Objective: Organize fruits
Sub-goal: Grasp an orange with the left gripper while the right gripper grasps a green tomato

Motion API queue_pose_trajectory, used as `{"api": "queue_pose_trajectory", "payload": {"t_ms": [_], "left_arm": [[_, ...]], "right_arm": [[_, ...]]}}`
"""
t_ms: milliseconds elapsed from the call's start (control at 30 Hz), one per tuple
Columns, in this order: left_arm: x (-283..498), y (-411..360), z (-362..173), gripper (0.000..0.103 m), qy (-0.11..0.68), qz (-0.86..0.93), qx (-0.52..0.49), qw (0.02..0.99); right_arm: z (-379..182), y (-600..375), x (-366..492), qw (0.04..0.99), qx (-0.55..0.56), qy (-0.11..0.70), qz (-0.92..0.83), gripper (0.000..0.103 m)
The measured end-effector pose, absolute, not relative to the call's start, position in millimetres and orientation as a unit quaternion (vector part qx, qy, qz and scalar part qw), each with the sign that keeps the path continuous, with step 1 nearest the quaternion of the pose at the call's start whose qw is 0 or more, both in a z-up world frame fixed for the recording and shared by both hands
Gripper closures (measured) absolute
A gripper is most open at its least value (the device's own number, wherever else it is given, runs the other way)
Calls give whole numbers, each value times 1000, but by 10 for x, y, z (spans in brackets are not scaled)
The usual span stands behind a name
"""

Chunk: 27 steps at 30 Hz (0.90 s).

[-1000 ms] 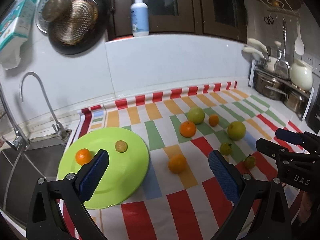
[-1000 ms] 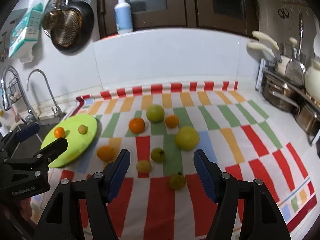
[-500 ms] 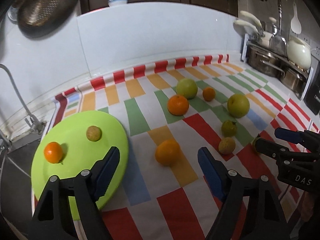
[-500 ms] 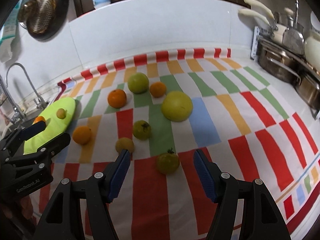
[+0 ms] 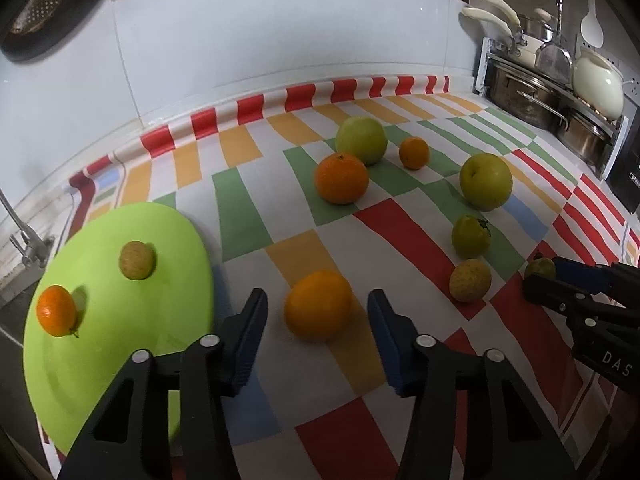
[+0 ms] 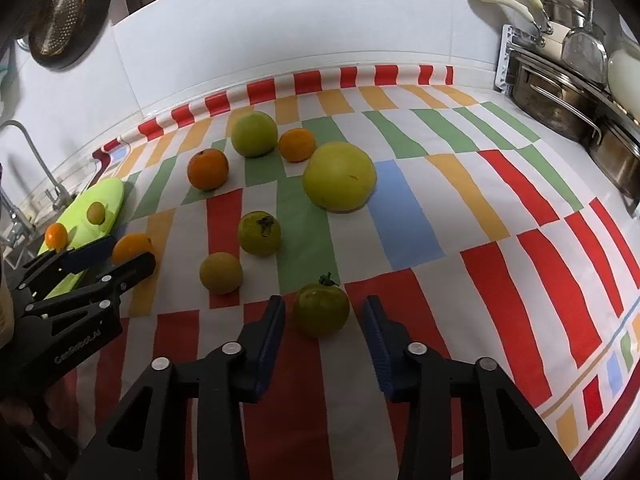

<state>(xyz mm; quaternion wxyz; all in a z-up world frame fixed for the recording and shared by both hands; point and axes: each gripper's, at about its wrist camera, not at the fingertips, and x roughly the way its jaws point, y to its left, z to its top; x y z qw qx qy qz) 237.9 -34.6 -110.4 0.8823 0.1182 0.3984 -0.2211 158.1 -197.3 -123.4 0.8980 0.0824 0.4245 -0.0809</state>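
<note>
Closing on two fruits at once: left gripper (image 5: 318,316) straddles an orange (image 5: 318,305) just off the green plate's (image 5: 188,240) rim, right gripper (image 6: 323,316) a stemmed green fruit (image 6: 320,309) near the striped cloth's (image 6: 500,208) front edge, pads not yet touching. Round, so no long axis to match. Seen only from the right wrist: gaps beside the green fruit.

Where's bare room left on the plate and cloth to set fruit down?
The green plate is bare across its near half, below the small orange and the tan fruit. The striped cloth lies bare between the big yellow fruit and the pots. Mid-cloth is crowded.
</note>
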Motion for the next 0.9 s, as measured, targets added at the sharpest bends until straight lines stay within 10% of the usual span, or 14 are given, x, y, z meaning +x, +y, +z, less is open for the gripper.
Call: {"api": "queue_pose_trajectory", "payload": {"t_ms": [900], "left_arm": [[2116,-247,-685,68,362,-214,95,902]], "right_arm": [[-887,-1845,1514,924,51,378,-35,73]]}}
